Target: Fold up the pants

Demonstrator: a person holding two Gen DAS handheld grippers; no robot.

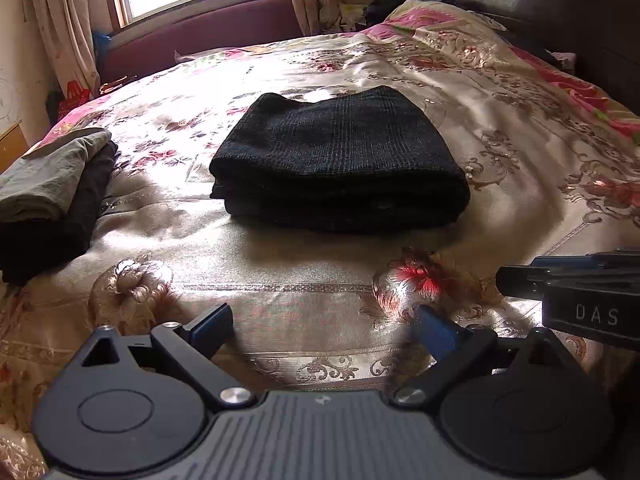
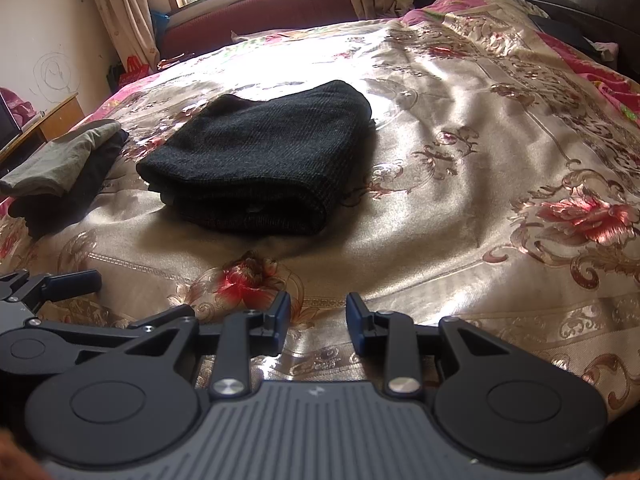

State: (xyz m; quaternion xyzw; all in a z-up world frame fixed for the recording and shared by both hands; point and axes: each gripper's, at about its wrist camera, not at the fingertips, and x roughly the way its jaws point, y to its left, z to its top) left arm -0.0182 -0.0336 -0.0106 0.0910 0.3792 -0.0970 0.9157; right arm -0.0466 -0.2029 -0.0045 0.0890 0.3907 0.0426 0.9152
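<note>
Pants (image 1: 340,156) at 12 o'clock on bedspread (image 1: 320,280): folded compact, apparently complete; left gripper (image 1: 324,324) and right gripper (image 2: 318,320) fingers apart, empty.

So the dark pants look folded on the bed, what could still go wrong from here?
1. The folded pants sit as a thick, loose bundle on a slippery-looking satin bedspread; a nudge might slide or unfold them.
2. Both the left gripper and right gripper are open and empty close by; lifting from one edge could spill the layers.
3. The stack of clothes lies nearby and might get bumped.
</note>
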